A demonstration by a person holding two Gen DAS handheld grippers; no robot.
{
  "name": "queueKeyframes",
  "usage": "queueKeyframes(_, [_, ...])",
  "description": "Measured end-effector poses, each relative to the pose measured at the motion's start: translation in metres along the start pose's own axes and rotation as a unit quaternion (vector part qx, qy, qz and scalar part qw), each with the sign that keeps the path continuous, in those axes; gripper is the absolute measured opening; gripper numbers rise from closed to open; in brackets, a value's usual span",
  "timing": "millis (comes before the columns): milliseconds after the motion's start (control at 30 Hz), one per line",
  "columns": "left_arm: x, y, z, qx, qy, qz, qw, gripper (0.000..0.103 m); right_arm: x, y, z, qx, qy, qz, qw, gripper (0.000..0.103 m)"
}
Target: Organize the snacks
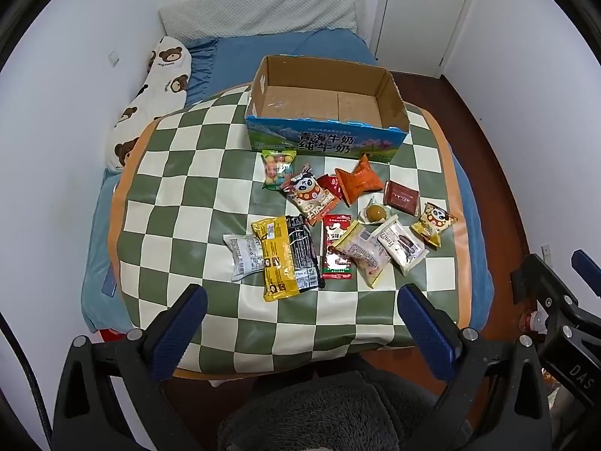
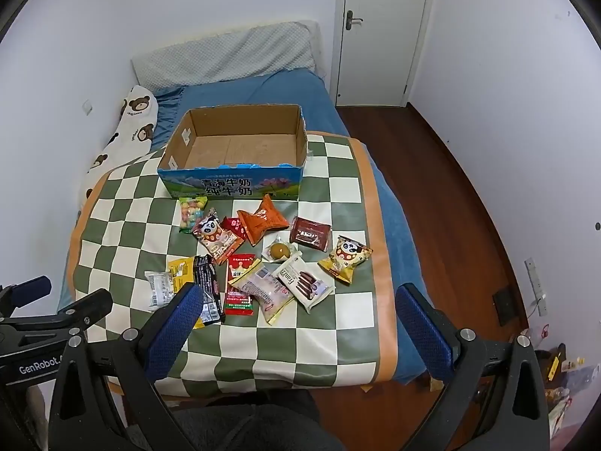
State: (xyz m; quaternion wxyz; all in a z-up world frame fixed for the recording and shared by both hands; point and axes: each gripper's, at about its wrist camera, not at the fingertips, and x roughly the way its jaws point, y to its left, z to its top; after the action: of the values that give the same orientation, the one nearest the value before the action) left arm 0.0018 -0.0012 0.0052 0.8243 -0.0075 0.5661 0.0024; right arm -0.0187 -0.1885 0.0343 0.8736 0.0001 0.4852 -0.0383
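Lying scattered, bright crinkled snack packets [image 1: 330, 221] front an open box [image 1: 326, 112].

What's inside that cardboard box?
Nothing: the box shows only its bare cardboard floor. All snacks lie on the mat in front. The near inner wall is hidden.

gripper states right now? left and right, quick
Left gripper: open, holding nothing, above the checkered mat.
Right gripper: open, holding nothing, snack packets ahead of it.
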Motion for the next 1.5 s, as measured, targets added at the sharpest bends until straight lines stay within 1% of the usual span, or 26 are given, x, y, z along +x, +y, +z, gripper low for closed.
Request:
queueKeyframes(1000, [-0.002,-0.003,0.004,0.002,0.0,0.001,1.0,0.103,0.002,0.001,0.004,-0.001,0.0,0.002,1.0,0.103])
queueKeyframes(1067, [0.0,-0.004,0.011,0.003,0.0,0.0,1.0,0.103,0.002,0.001,0.004,-0.001,0.001,0.002,1.0,0.103])
queueKeyframes(1267, [-0.001,-0.003,0.014,0.003,-0.002,-0.002,1.0,0.103,0.003,0.002,0.004,-0.001,-0.001,0.001,1.0,0.103])
queueKeyframes(1500, [-0.009,0.001,0.009,0.004,-0.014,0.001,0.9999,0.103,0.003,0.004,0.005,0.0,-0.004,0.003,1.0,0.103])
